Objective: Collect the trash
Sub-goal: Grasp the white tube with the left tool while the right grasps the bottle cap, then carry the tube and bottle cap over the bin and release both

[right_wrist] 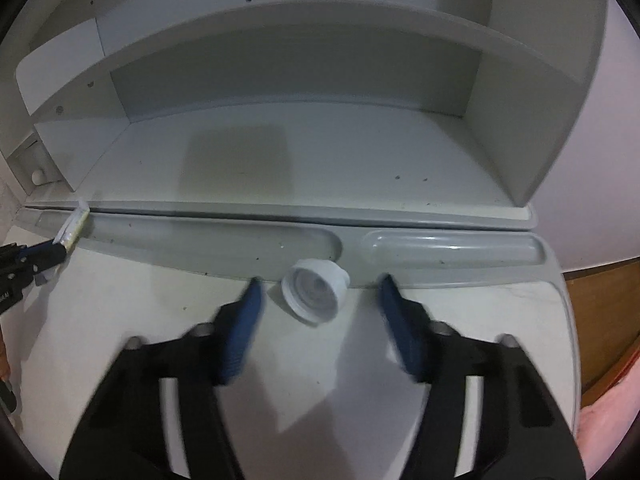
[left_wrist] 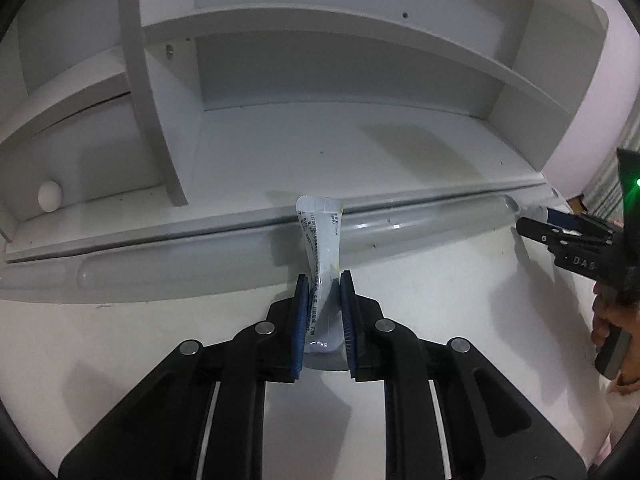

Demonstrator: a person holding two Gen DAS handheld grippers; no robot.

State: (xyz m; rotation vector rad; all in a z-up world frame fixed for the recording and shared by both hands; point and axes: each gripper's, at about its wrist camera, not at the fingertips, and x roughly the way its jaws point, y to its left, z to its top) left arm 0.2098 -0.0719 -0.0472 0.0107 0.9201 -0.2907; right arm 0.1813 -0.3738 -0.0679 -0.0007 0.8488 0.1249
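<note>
- Pinching a thin, limp sachet [left_wrist: 322,264] low down, the left gripper [left_wrist: 324,282] holds it over the desk's [left_wrist: 460,320] pen groove [left_wrist: 200,252]; it looks light and crushable.
- Spread wide, the right gripper [right_wrist: 318,284] brackets a rigid white cap [right_wrist: 314,292] on the desk; a grip across its rim seems best.

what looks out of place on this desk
A white plastic cap lies tipped on its side at the edge of the grey pencil groove, between the open right gripper's fingers. The left gripper is clamped on a crumpled clear wrapper. Dark specks dot the shelf floor.
</note>
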